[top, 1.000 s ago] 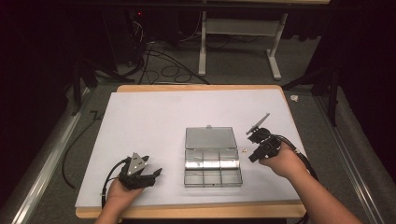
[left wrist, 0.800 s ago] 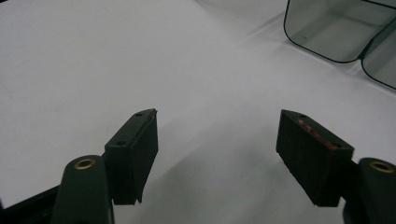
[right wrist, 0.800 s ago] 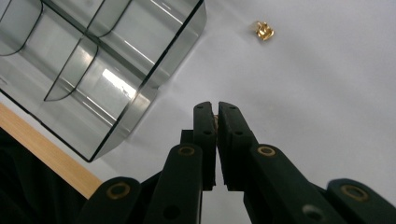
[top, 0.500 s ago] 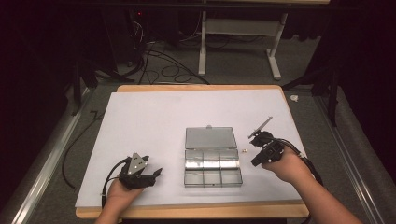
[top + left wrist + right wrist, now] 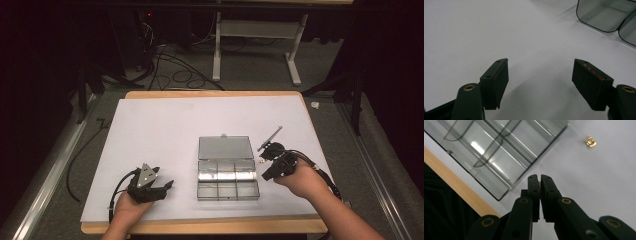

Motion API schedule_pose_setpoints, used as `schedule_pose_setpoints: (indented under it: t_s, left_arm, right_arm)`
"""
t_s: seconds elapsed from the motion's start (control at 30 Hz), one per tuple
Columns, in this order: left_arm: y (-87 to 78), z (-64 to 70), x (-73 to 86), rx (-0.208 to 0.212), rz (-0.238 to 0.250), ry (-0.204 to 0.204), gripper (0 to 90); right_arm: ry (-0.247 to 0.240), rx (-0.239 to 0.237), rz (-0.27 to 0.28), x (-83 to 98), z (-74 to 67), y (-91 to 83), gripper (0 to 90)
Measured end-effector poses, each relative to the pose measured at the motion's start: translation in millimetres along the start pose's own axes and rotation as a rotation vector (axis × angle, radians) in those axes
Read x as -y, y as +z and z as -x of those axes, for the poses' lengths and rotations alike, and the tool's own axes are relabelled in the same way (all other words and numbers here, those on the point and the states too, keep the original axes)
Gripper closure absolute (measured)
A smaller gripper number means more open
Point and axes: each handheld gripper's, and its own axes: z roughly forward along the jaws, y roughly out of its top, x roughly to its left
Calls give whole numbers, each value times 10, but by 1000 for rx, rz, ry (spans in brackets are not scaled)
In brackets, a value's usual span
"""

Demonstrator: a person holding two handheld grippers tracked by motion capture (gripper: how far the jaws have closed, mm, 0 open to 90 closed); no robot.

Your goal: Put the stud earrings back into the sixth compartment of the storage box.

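Observation:
A clear plastic compartment box (image 5: 227,181) lies in the middle of the white table cover, its lid (image 5: 224,147) folded flat behind it. My right gripper (image 5: 265,172) hovers just right of the box, tilted toward its right edge. In the right gripper view its jaws are shut (image 5: 539,178), with a thin tan sliver in the seam that I cannot identify. They point at the bare cover beside the box (image 5: 499,157). A small gold piece (image 5: 590,141) lies on the cover beyond them. My left gripper (image 5: 167,185) rests near the front left, open (image 5: 541,70) and holding nothing.
The table's wooden front edge (image 5: 200,227) runs close under both hands. The white cover (image 5: 165,130) stretches wide behind and left of the box. Two corners of the box (image 5: 606,15) show far ahead of the left jaws. Cables trail from each gripper.
The right hand has drifted a little toward the front edge beside the box, jaws still shut. The left hand has stayed where it was.

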Motion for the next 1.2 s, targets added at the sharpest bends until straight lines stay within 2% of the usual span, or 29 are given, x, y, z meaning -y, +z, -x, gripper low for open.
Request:
schedule_pose_setpoints:
  t_s: [0.13, 0.23, 0.27, 0.37, 0.47, 0.5, 0.57, 0.63, 0.8, 1.03, 1.2]
  left_arm:
    - [2, -8, -2, 4, -3, -4, 301]
    - [0, -1, -1, 1, -1, 2, 301]
    - [-5, -1, 0, 2, -1, 4, 301]
    - [1, -8, -1, 6, -3, -3, 301]
    - [-2, -2, 0, 3, 0, 2, 301]
    - [-5, 0, 1, 2, 2, 5, 301]
    - [-4, -5, 0, 6, 0, 1, 301]
    - [0, -4, 0, 6, -1, -1, 301]
    - [-2, -5, 0, 8, 0, 0, 300]
    - [1, -8, -1, 11, -2, -3, 300]
    - [-5, 1, 1, 7, 3, 5, 300]
  right_arm:
    - [-35, -4, -9, -63, -110, 19, 875]
    - [-36, -8, -9, -117, -200, 21, 874]
    - [-57, -13, -9, -151, -243, 37, 875]
    - [-76, -14, -18, -193, -318, 68, 874]
    - [-87, -20, -18, -221, -349, 93, 874]
    - [-119, -21, -13, -235, -346, 113, 874]
    - [-107, -24, -20, -254, -385, 147, 874]
    - [-140, -24, -24, -291, -391, 186, 874]
    - [-136, -31, -34, -318, -401, 256, 873]
    - [-123, -39, -66, -324, -366, 467, 872]
    - [-117, -46, -70, -320, -352, 526, 872]
